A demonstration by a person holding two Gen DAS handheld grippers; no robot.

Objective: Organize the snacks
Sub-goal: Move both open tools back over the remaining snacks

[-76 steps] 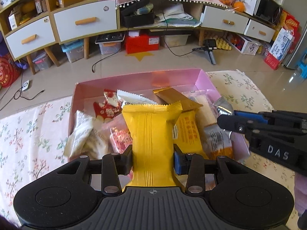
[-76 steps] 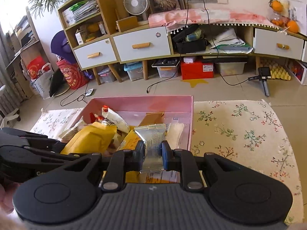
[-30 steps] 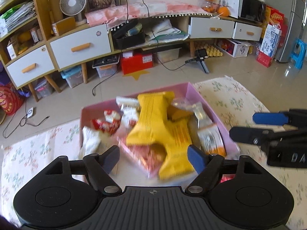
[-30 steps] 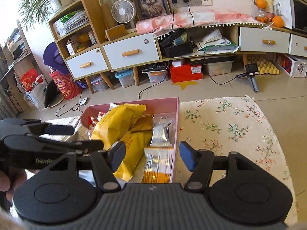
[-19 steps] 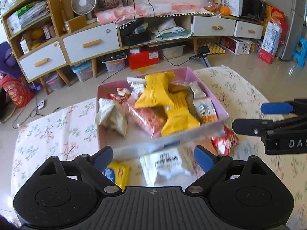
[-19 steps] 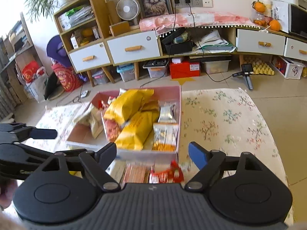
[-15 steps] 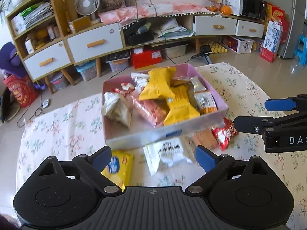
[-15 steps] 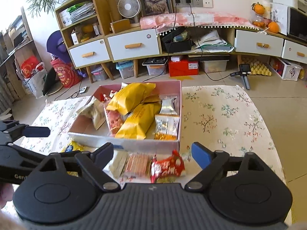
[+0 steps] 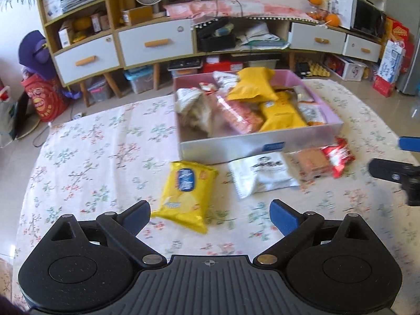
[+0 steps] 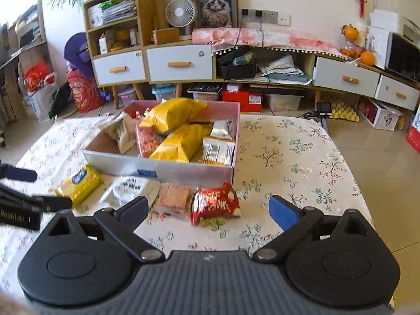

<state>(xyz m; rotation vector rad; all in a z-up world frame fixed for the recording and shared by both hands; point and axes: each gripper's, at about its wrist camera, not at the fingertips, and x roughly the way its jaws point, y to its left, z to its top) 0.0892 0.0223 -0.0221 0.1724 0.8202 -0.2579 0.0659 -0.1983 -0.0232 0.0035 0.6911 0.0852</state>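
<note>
A pink box (image 9: 262, 145) (image 10: 183, 172) filled with several snack packs stands on the floral cloth. In front of it lie a yellow chip bag (image 9: 186, 193) (image 10: 78, 182), a white pack (image 9: 262, 174) (image 10: 130, 189), a brown biscuit pack (image 9: 312, 164) (image 10: 173, 198) and a red pack (image 9: 338, 156) (image 10: 215, 202). My left gripper (image 9: 210, 215) is open and empty, just short of the yellow bag. My right gripper (image 10: 207, 210) is open and empty, just short of the red pack.
The floral cloth (image 9: 92, 157) covers the table. The table's right edge drops to a tiled floor (image 10: 380, 157). Cabinets with drawers (image 10: 178, 63) and storage bins stand behind.
Both grippers let go of their packs into the box, opened wide and pulled back. The loose packs in front of the box came into view.
</note>
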